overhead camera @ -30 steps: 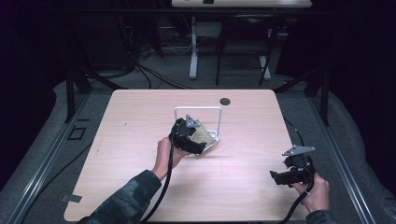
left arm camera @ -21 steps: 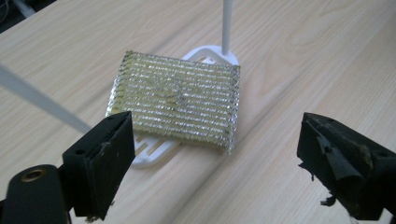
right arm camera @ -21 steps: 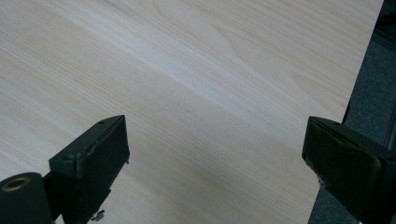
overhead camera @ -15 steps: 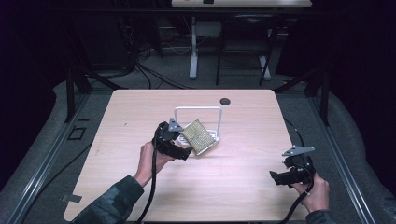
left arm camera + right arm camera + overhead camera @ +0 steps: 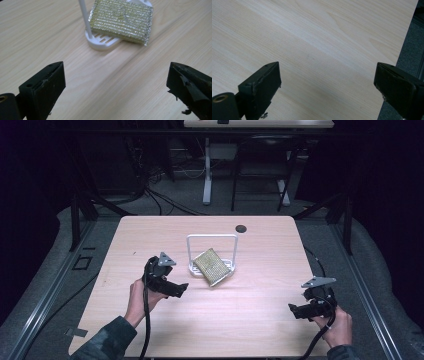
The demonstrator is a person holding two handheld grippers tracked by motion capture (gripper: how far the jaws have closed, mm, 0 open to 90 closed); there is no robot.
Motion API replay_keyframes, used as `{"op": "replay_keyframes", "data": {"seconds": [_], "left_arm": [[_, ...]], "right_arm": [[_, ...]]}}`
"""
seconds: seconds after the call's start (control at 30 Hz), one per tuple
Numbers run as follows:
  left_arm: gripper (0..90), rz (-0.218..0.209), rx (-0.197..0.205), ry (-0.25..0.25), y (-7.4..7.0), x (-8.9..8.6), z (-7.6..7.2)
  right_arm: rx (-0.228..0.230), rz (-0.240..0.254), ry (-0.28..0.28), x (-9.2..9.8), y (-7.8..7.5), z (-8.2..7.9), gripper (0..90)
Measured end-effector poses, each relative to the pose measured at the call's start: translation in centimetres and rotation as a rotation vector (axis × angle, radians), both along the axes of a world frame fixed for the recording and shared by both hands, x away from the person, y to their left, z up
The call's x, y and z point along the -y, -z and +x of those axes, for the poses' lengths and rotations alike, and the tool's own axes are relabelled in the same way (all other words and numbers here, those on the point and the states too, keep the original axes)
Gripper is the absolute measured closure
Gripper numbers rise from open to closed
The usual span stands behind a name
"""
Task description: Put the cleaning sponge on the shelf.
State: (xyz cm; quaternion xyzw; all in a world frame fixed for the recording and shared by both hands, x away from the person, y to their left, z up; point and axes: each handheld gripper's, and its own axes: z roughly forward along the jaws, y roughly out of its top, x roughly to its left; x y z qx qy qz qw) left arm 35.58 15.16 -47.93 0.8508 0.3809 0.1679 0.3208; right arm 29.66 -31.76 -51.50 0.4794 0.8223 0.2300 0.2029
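Observation:
A gold-and-silver mesh sponge leans tilted on the base of a small white wire rack at the table's middle. My left gripper hovers to the left of the rack, apart from it. In the left gripper view the sponge and the rack's base lie ahead of my left gripper. Its jaws have just been opening and stand wide with nothing between them. My right gripper rests near the front right corner. It also stands open over bare wood.
A small dark round disc sits near the table's far edge. The table's right edge runs close beside the right gripper, with grey floor beyond. Table legs and cables stand behind the far edge.
The left gripper let go of the sponge and drew back to the left, away from the rack. The sponge stays leaning on the rack. The right gripper kept still.

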Motion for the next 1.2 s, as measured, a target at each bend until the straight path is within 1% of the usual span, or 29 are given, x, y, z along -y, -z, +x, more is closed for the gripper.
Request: {"op": "replay_keyframes", "data": {"seconds": [0.13,0.27,0.3,0.33,0.37,0.4,0.43,0.47,0.5,0.57,0.6,0.63,0.67,0.7,0.77,0.8,0.87,0.9,0.97,1.13,1.2], "left_arm": [[0.5,-0.009,-0.007,-0.026,0.3,-1.6,-0.5],[0.1,-0.019,-0.027,-0.06,0.9,-3.2,-0.9],[0.1,-0.016,-0.039,-0.061,1.1,-3.6,-1.0],[0.0,-0.019,-0.06,-0.063,1.6,-4.3,-1.2],[0.0,-0.019,-0.06,-0.063,1.6,-4.3,-1.2],[0.0,-0.016,-0.077,-0.075,2.1,-5.1,-1.4],[0.0,-0.016,-0.077,-0.075,2.1,-5.1,-1.4],[0.0,-0.021,-0.092,-0.087,2.6,-5.7,-1.7],[0.0,-0.021,-0.092,-0.087,2.6,-5.7,-1.7],[0.0,-0.021,-0.105,-0.095,3.0,-6.5,-1.8],[0.0,-0.025,-0.125,-0.11,3.5,-7.1,-2.0],[0.0,-0.025,-0.125,-0.11,3.5,-7.1,-2.0],[0.0,-0.025,-0.149,-0.118,4.1,-7.7,-2.2],[0.0,-0.025,-0.149,-0.118,4.1,-7.7,-2.2],[0.0,-0.036,-0.172,-0.135,4.7,-8.3,-2.5],[0.0,-0.031,-0.176,-0.14,5.0,-8.6,-2.6],[0.0,-0.023,-0.196,-0.146,5.4,-9.1,-2.6],[0.0,-0.027,-0.198,-0.155,5.5,-9.2,-2.6],[0.0,-0.032,-0.205,-0.153,5.5,-9.4,-2.4],[0.0,-0.037,-0.196,-0.153,5.4,-9.7,-2.1],[0.0,-0.043,-0.193,-0.163,5.6,-9.7,-2.1]], "right_arm": [[0.007,0.0,-0.001,0.0,0.0,0.0,6.5],[0.003,-0.004,-0.002,-0.1,0.0,-0.1,6.5],[0.002,-0.004,-0.003,-0.1,0.0,-0.1,6.5],[-0.002,-0.002,-0.002,-0.1,0.1,-0.1,6.4],[-0.002,-0.002,-0.002,-0.1,0.1,-0.1,6.4],[-0.004,-0.007,-0.004,-0.1,0.2,-0.1,6.4],[-0.004,-0.007,-0.004,-0.1,0.2,-0.1,6.4],[-0.007,-0.009,-0.005,-0.2,0.3,-0.1,6.4],[-0.007,-0.009,-0.005,-0.2,0.3,-0.1,6.4],[-0.008,-0.015,-0.007,-0.2,0.3,-0.1,6.4],[-0.01,-0.018,-0.01,-0.2,0.4,-0.1,6.4],[-0.012,-0.024,-0.009,-0.3,0.5,-0.1,6.3],[-0.016,-0.025,-0.009,-0.3,0.5,-0.1,6.3],[-0.016,-0.025,-0.009,-0.3,0.5,-0.1,6.3],[-0.017,-0.031,-0.011,-0.3,0.6,-0.1,6.3],[-0.019,-0.031,-0.011,-0.3,0.7,-0.1,6.3],[-0.024,-0.035,-0.014,-0.3,0.7,0.0,6.3],[-0.027,-0.03,-0.013,-0.3,0.8,0.0,6.3],[-0.026,-0.038,-0.013,-0.3,0.9,0.0,6.3],[-0.029,-0.043,-0.014,-0.2,0.9,0.1,6.3],[-0.03,-0.042,-0.013,-0.2,1.1,0.1,6.3]]}}
